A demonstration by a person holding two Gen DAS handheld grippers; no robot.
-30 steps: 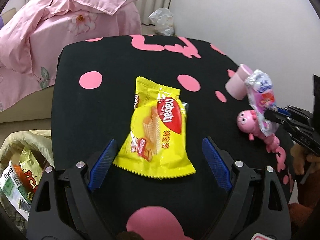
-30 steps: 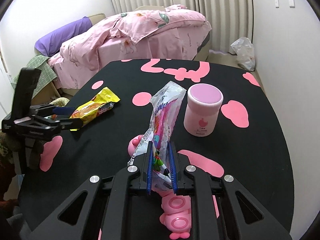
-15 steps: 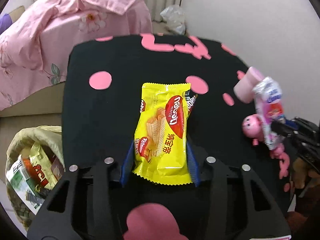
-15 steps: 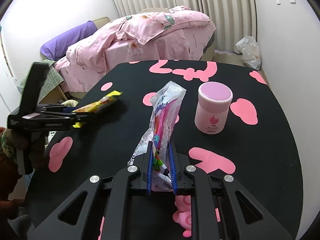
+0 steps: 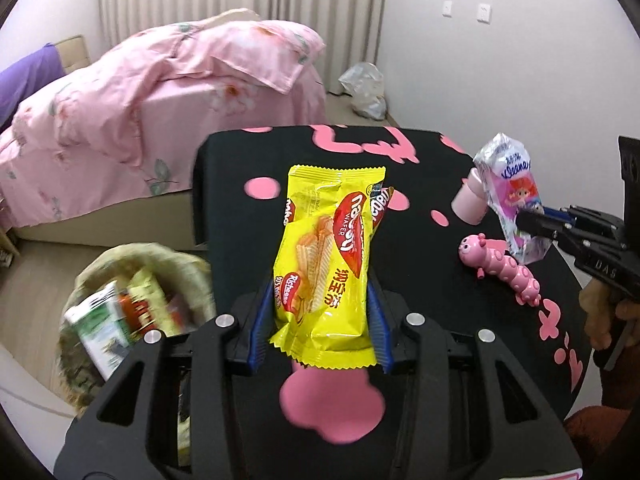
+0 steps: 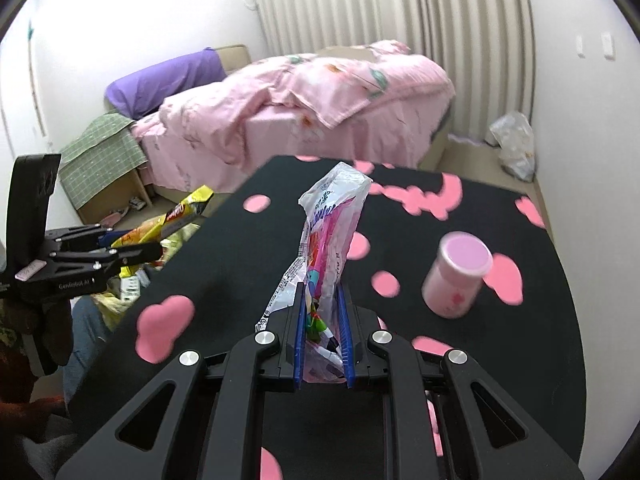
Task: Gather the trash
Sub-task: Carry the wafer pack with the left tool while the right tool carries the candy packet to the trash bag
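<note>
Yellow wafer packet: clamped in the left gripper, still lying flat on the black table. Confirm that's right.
Not quite. The yellow wafer packet is clamped in the left gripper, whose jaws are closing, but it is lifted clear of the black table, as the right wrist view shows.

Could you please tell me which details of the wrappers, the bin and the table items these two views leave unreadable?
- Trash basket, left wrist view: contents motion-blurred, its near side hidden behind the left gripper.
- Yellow wafer wrapper: back face unseen; a second packet behind it only peeks out.
- Pink wrapper, right wrist view: lower end hidden between the right gripper's fingers.
- Pink jar: label blurred.
</note>
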